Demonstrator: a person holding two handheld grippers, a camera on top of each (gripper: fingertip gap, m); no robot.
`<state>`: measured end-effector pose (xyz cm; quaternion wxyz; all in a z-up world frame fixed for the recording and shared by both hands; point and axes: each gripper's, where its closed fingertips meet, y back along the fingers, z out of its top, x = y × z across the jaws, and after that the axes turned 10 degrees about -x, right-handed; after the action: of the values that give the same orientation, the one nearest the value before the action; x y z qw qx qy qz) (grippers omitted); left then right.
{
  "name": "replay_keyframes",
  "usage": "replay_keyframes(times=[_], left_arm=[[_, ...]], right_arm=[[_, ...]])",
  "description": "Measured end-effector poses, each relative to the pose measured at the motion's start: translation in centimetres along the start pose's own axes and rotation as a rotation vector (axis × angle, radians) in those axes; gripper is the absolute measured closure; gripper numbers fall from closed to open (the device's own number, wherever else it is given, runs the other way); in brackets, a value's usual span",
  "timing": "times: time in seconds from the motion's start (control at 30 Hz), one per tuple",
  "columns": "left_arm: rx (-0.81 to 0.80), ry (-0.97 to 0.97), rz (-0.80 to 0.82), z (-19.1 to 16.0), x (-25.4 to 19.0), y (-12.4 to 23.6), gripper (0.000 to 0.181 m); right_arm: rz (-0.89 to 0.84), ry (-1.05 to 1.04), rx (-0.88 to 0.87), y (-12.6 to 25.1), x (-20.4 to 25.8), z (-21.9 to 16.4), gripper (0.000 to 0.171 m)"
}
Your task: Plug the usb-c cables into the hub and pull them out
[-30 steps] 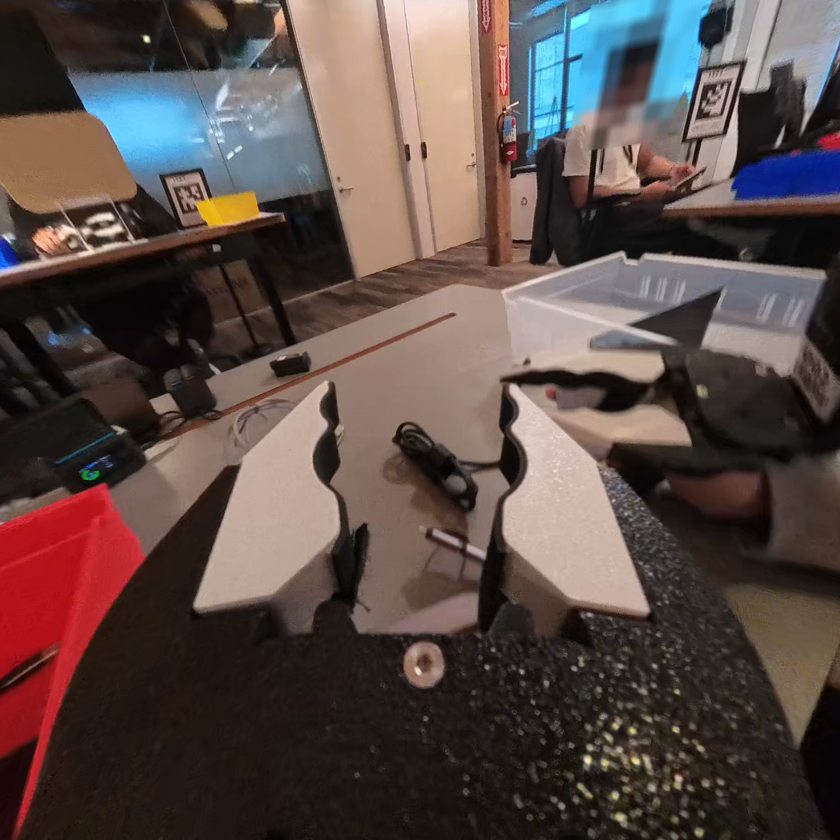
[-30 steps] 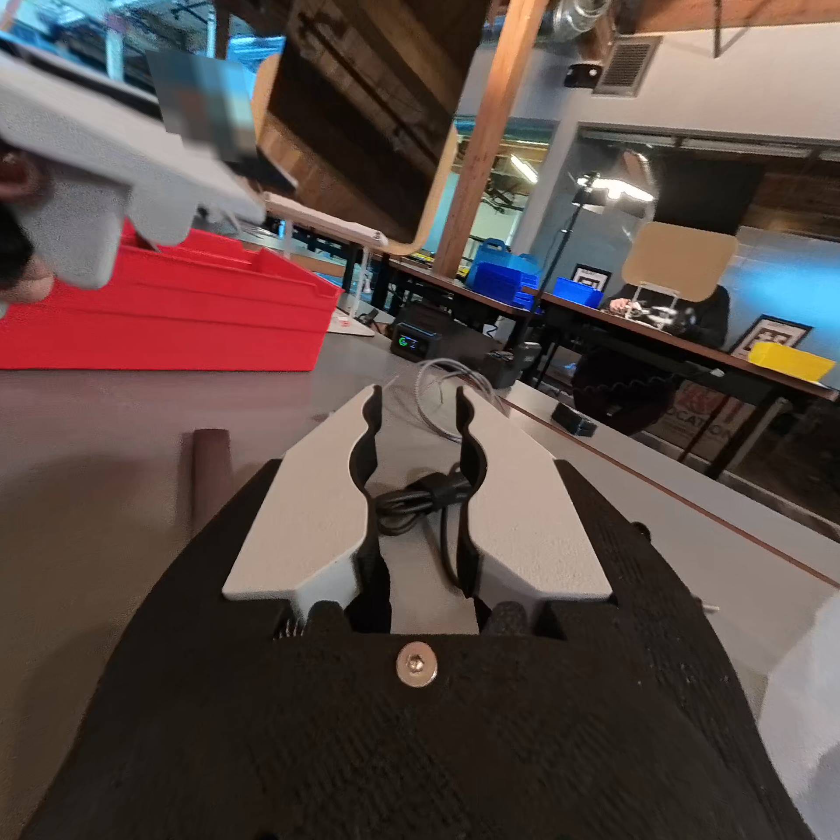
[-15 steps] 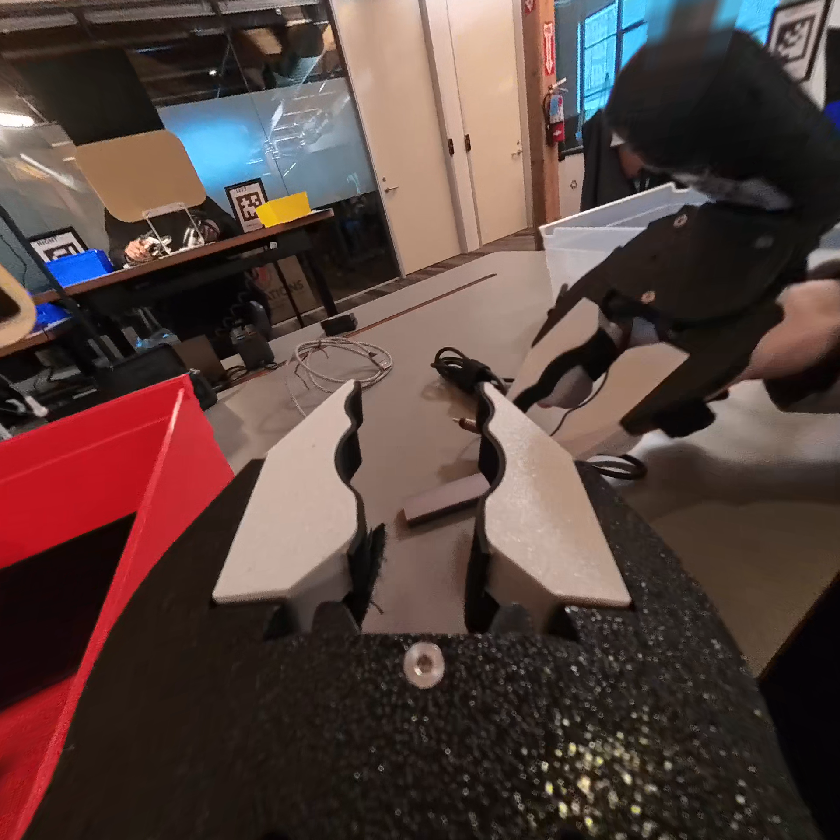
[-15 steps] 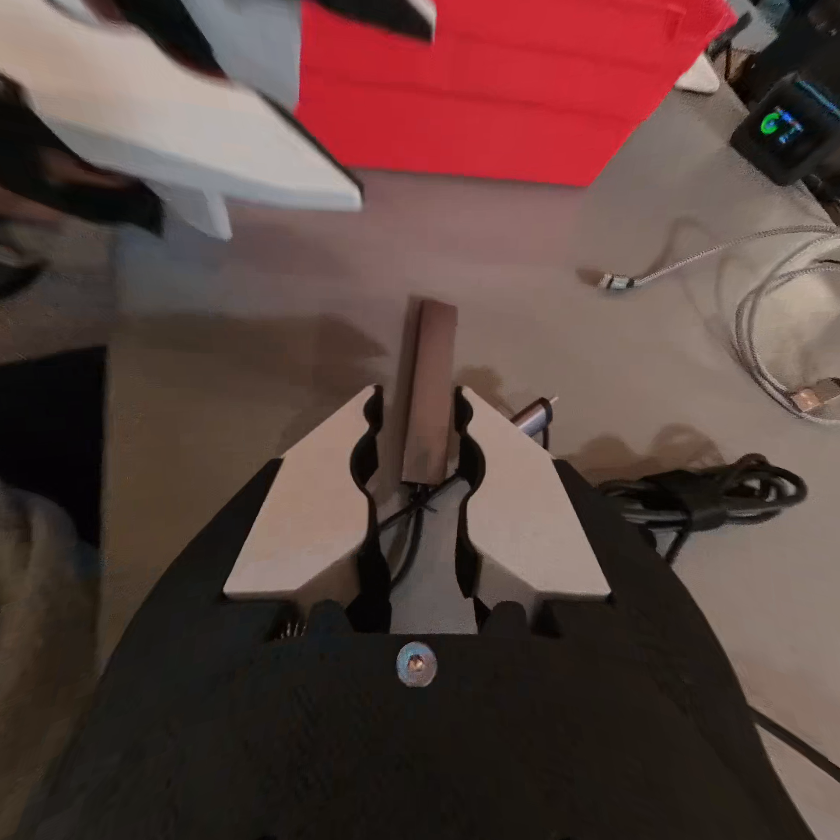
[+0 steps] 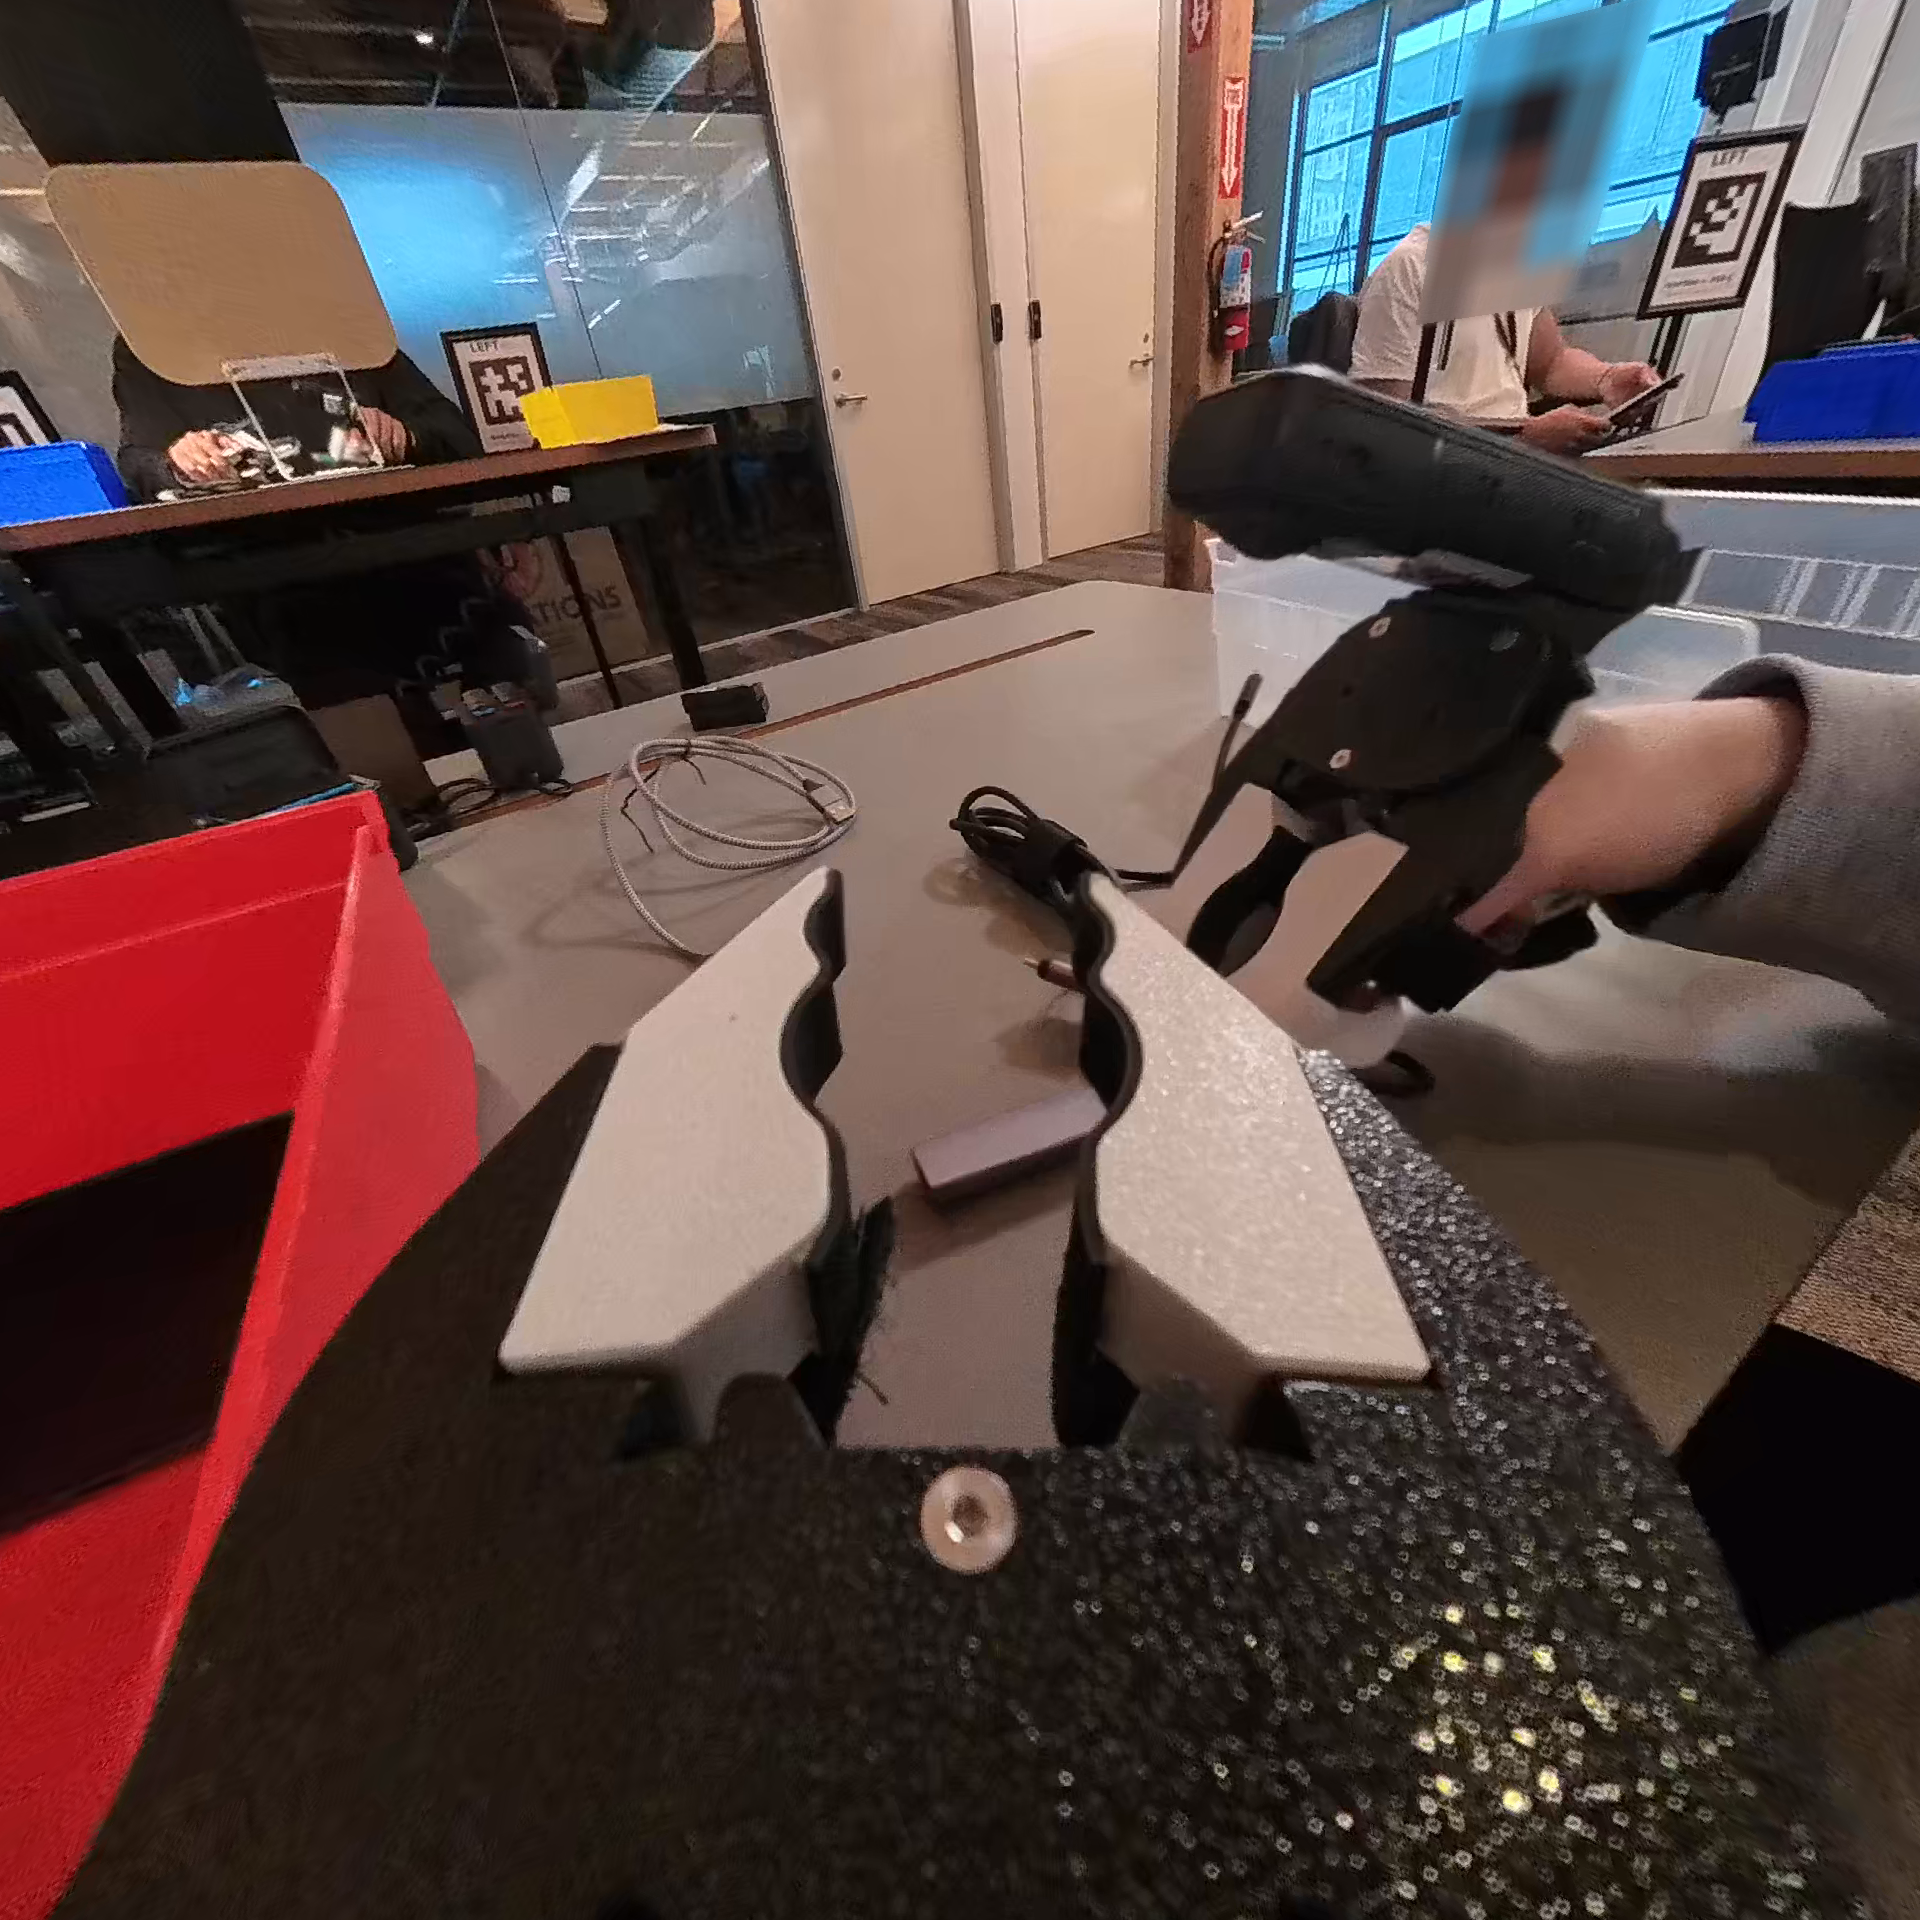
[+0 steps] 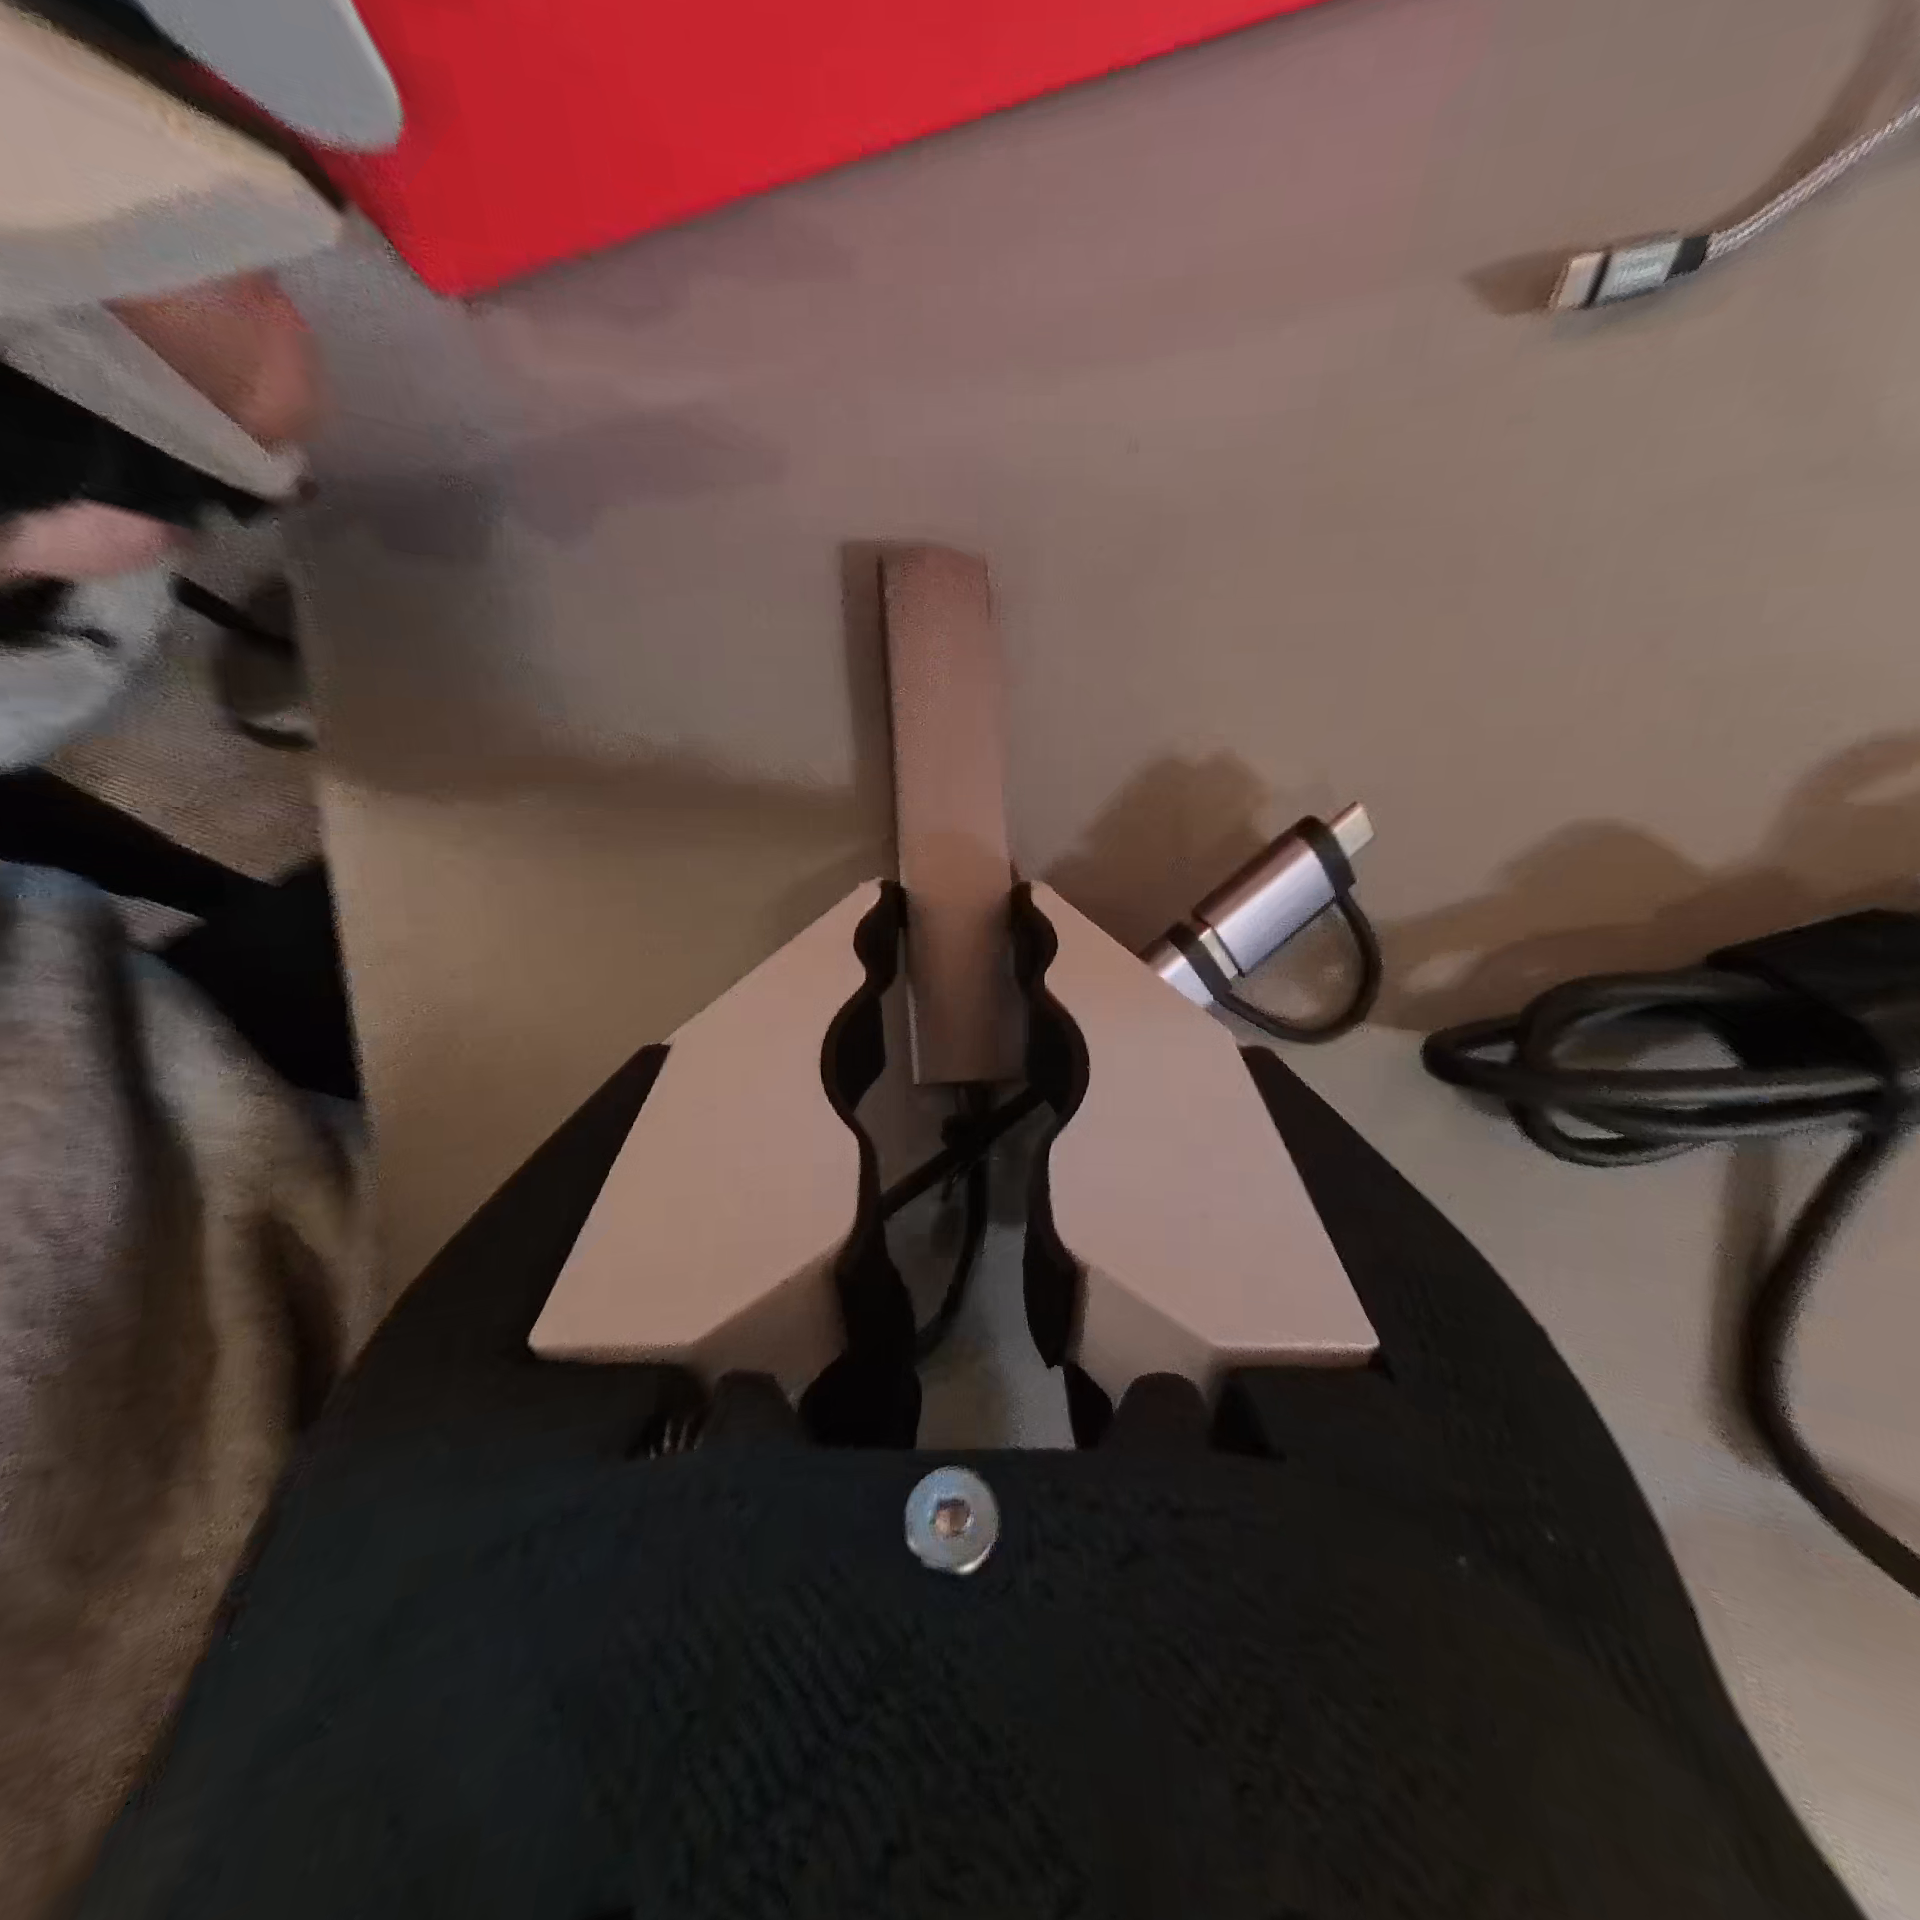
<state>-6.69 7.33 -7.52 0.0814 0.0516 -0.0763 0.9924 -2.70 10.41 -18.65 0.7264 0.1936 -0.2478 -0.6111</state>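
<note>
The hub is a slim grey bar lying flat on the table. My right gripper points down at it, and the jaws press both sides of its near end. The hub's thin black lead runs back between the fingers. In the left wrist view the hub lies between the fingers of my left gripper, which is open, empty and above the table. A silver USB-C plug pair lies just right of the hub. A bundled black cable and a braided grey cable lie beyond.
A red bin stands at the left of the grey table. A clear bin stands at the back right. A small black box sits far back. People sit at other desks behind. Some 12 cm of space lies between my two pairs of fingers.
My right gripper tilted down over the hub, moved closer, and its jaws narrowed onto it. My left gripper swung left and back, staying open.
</note>
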Motion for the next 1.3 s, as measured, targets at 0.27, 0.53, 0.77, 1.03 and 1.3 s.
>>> replay_keyframes(times=[0.27,0.53,0.77,1.03,1.3], left_arm=[[0.148,0.125,0.057,-1.4,1.0,0.2,0.135],[0.144,0.436,-0.247,-1.6,-4.5,-0.6,0.116],[0.078,0.461,-0.419,-0.4,-5.7,0.1,0.145],[0.058,0.363,-0.441,-0.1,-6.3,0.3,0.174],[0.047,-0.085,-0.117,-1.5,-1.2,-0.1,0.174]], right_arm=[[0.059,-0.018,-0.248,2.3,0.0,2.8,0.152],[-0.270,0.855,-0.540,6.2,2.3,7.1,0.152],[-0.426,1.271,-0.568,6.9,4.4,7.0,0.152],[-0.563,1.468,-0.616,7.3,5.1,7.3,0.152],[-0.443,0.921,-0.980,12.9,5.0,11.5,0.136]])
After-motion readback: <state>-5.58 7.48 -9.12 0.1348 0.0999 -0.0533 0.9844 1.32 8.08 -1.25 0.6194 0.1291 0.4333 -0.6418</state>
